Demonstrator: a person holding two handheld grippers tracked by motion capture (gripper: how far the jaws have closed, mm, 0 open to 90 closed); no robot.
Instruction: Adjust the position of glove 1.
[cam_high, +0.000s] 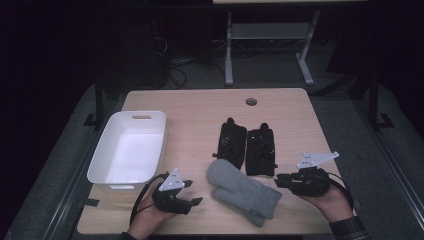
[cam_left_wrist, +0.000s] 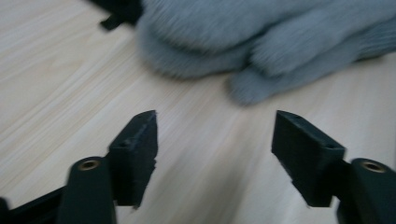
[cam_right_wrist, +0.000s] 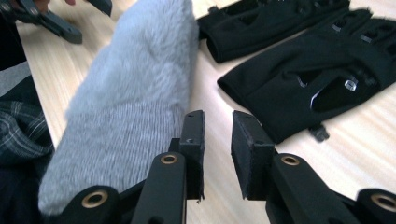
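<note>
A pair of grey mittens (cam_high: 242, 191) lies stacked near the table's front edge, between my two grippers. My left gripper (cam_high: 193, 193) rests on the wood just left of them, its jaws wide open and empty. In the left gripper view (cam_left_wrist: 215, 128) the mittens (cam_left_wrist: 261, 37) lie a short way ahead. My right gripper (cam_high: 276, 181) sits at the mittens' right side. In the right gripper view (cam_right_wrist: 218, 135) its jaws stand a narrow gap apart over bare wood, beside the mitten's cuff (cam_right_wrist: 135, 98). Two black gloves (cam_high: 231, 142) (cam_high: 261, 148) lie side by side behind the mittens.
A white plastic bin (cam_high: 130, 150) stands empty at the table's left, close behind my left hand. A round cable hole (cam_high: 251, 101) is at the back of the tabletop. The black gloves (cam_right_wrist: 317, 74) lie just right of my right jaws. Table legs and cables stand beyond.
</note>
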